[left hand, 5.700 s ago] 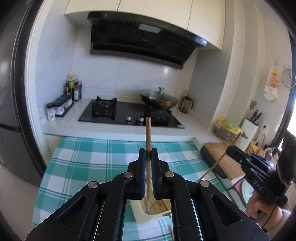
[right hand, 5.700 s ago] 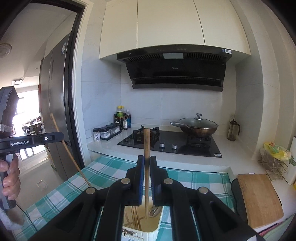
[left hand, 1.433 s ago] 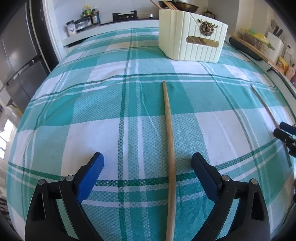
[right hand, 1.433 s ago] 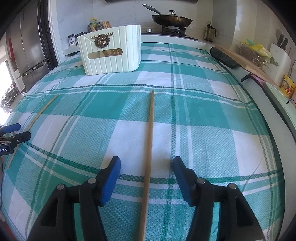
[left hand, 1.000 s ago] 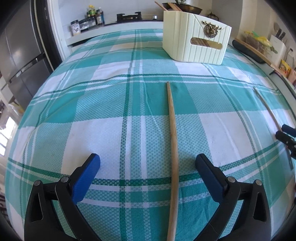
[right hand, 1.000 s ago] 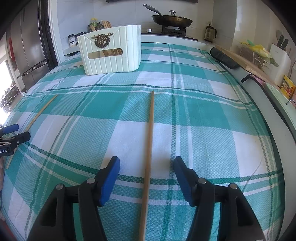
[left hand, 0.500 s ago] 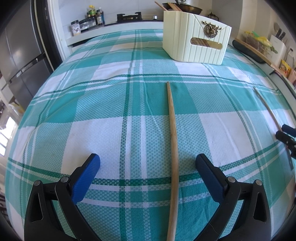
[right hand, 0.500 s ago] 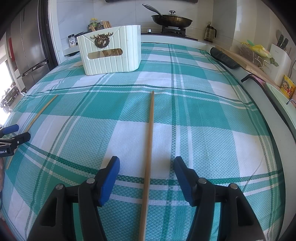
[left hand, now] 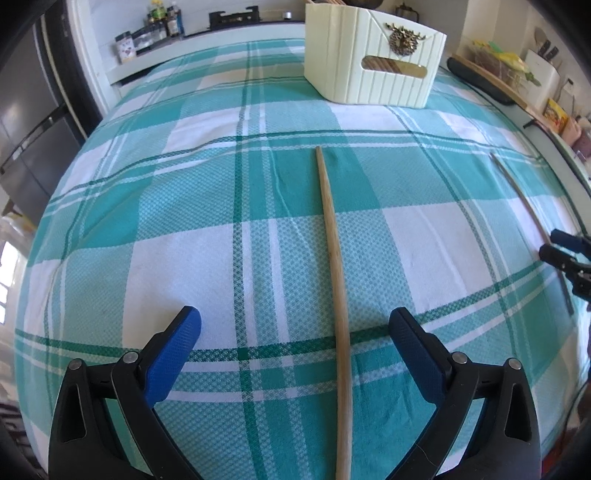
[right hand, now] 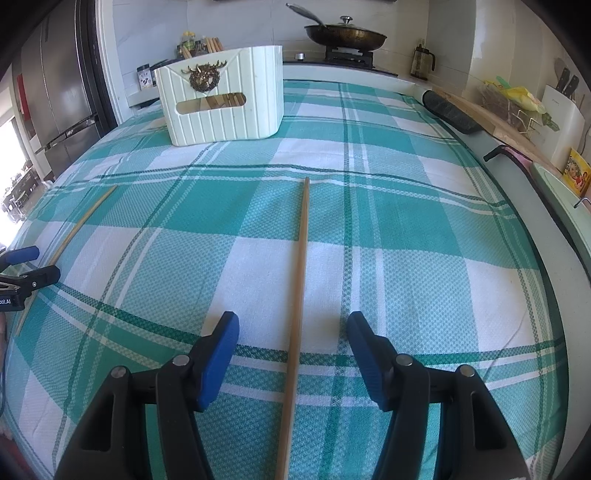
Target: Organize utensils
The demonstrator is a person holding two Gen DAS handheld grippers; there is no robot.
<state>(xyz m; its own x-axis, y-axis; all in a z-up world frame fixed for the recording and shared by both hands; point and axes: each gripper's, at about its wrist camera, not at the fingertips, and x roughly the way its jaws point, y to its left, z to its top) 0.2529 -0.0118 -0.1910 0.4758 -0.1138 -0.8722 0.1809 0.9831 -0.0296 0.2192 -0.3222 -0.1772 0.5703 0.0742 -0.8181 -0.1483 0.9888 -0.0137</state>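
Note:
A wooden chopstick (left hand: 330, 236) lies lengthwise on the green checked cloth (left hand: 147, 221). My left gripper (left hand: 294, 325) stands open low over its near part, the stick between the blue pads and closer to the right one, untouched. A second chopstick (right hand: 301, 266) lies the same way between the open jaws of my right gripper (right hand: 293, 326). The cream basket (left hand: 373, 62) (right hand: 221, 110) stands at the far end, with chopsticks showing through its handle slot. Each view catches the other gripper at its edge: the right one (left hand: 565, 254), the left one (right hand: 27, 266).
Behind the table runs a counter with a hob and a lidded wok (right hand: 345, 35), spice jars (left hand: 127, 46) and a fridge (right hand: 55, 92). To the right are a cutting board (right hand: 476, 110) and a knife block (right hand: 563, 110).
Several seconds ago each gripper held a chopstick upright over the basket. Now both are open over chopsticks lying on the cloth. Over the last second only the left view shifted slightly.

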